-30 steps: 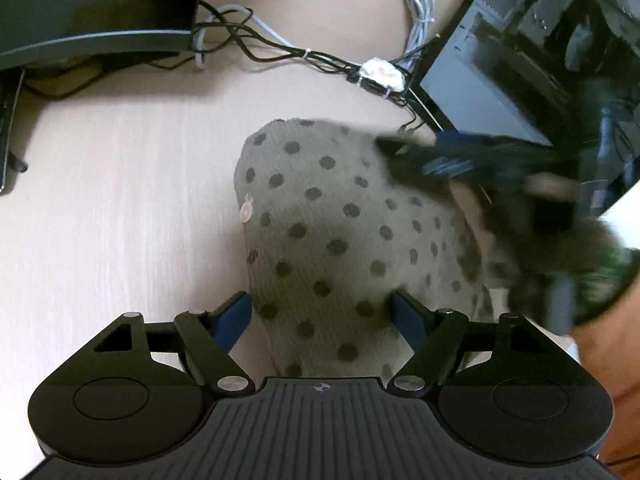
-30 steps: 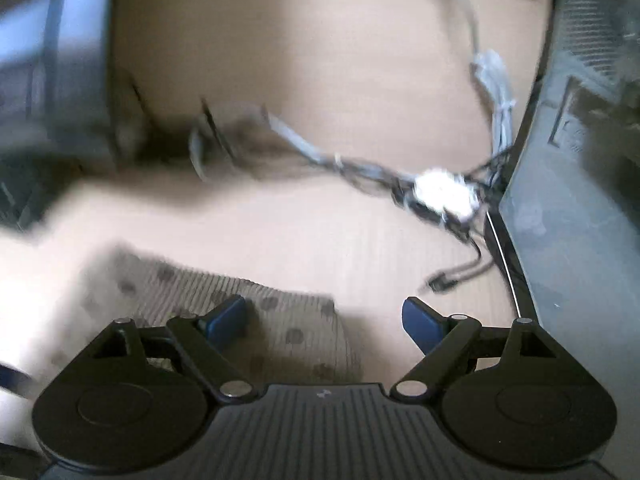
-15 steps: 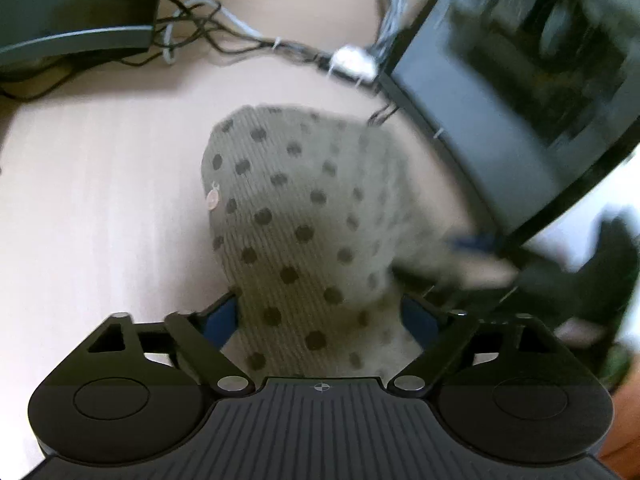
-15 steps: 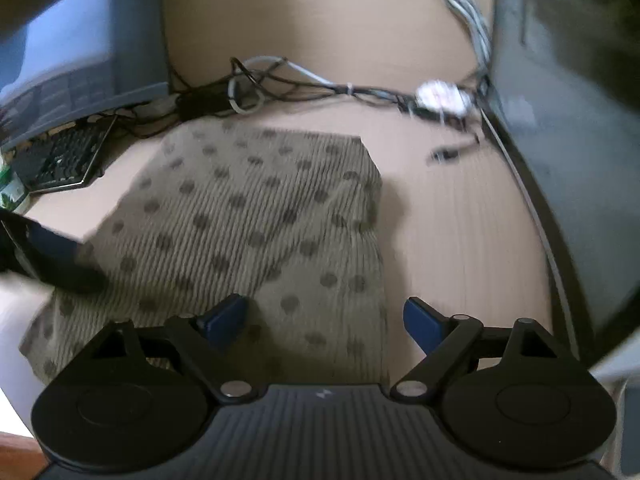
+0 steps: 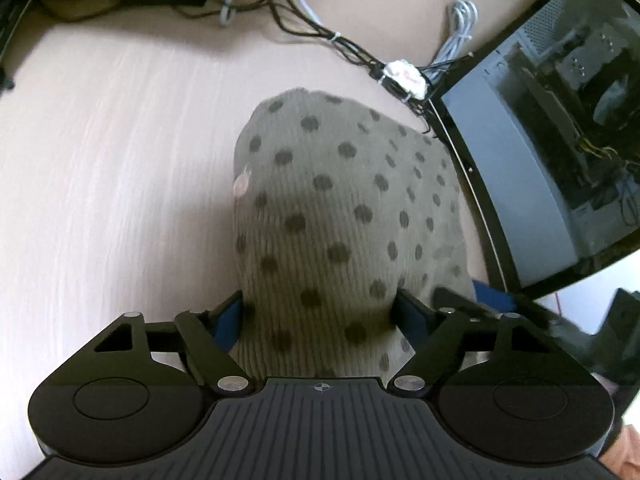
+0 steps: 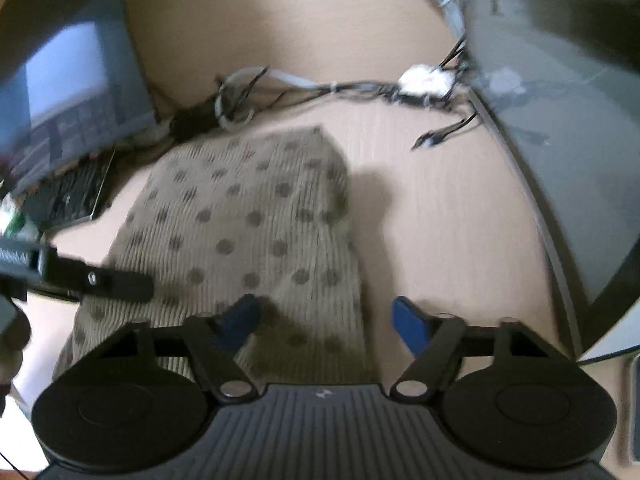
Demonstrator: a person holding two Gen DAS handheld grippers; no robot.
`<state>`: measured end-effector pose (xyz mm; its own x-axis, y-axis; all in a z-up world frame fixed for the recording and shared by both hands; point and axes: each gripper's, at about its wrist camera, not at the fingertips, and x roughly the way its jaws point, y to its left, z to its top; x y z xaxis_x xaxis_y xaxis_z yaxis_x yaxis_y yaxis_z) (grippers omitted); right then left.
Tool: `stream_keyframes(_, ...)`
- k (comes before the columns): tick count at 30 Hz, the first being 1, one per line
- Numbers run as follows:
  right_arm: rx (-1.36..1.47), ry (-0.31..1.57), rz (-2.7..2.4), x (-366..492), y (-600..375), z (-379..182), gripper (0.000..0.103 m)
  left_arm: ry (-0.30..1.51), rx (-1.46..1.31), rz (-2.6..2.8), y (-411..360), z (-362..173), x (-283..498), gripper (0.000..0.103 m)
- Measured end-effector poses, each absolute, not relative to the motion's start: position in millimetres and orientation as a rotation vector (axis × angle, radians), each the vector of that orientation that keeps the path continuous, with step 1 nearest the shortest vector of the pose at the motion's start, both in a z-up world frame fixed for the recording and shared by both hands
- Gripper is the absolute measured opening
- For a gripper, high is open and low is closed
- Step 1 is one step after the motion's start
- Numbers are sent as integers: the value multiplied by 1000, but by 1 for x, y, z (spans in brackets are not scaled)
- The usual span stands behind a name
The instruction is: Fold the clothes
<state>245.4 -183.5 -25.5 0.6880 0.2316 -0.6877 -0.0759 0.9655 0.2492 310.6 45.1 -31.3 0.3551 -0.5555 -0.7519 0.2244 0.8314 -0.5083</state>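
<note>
So we've got the olive-grey ribbed knit garment with dark polka dots (image 5: 340, 216) lying folded on the pale wood-grain desk (image 5: 100, 160), between the monitor and the glass-sided PC case (image 5: 560, 140). Our left gripper (image 5: 320, 312) has its jaws apart, straddling the near edge; the right gripper (image 6: 324, 312) is spread too, over the right-hand edge. Looks like we're mid-fold. Next we probably need to pinch that near edge.

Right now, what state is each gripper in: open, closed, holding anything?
Left gripper: open, jaws astride the polka-dot garment, not clamped.
Right gripper: open, holding nothing, over the garment's near right edge.
</note>
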Motion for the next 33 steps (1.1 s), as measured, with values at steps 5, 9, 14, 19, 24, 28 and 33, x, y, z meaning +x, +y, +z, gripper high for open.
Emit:
stream_keyframes(5, 114, 770, 262, 254, -135, -27, 52, 1087, -364, -504, 61, -33, 301, 72)
stream_keyframes(9, 90, 759, 390, 277, -79, -29, 52, 1059, -369, -406, 110, -29, 289, 72)
stream_keyframes(14, 25, 754, 553, 304, 16, -29, 54, 1024, -435, -231, 202, -21, 273, 72)
stream_keyframes(19, -48, 746, 633, 328, 85, -28, 56, 985, -492, -112, 266, -13, 265, 72)
stream_keyframes(24, -61, 743, 559, 330, 73, -27, 63, 973, -423, -191, 271, -2, 272, 72)
stream_keyframes(28, -55, 755, 513, 324, 57, -26, 63, 870, -370, -309, 281, 32, 272, 77)
stream_keyframes(33, -126, 728, 488, 313, 55, -23, 68, 732, -337, -367, 288, 49, 318, 75)
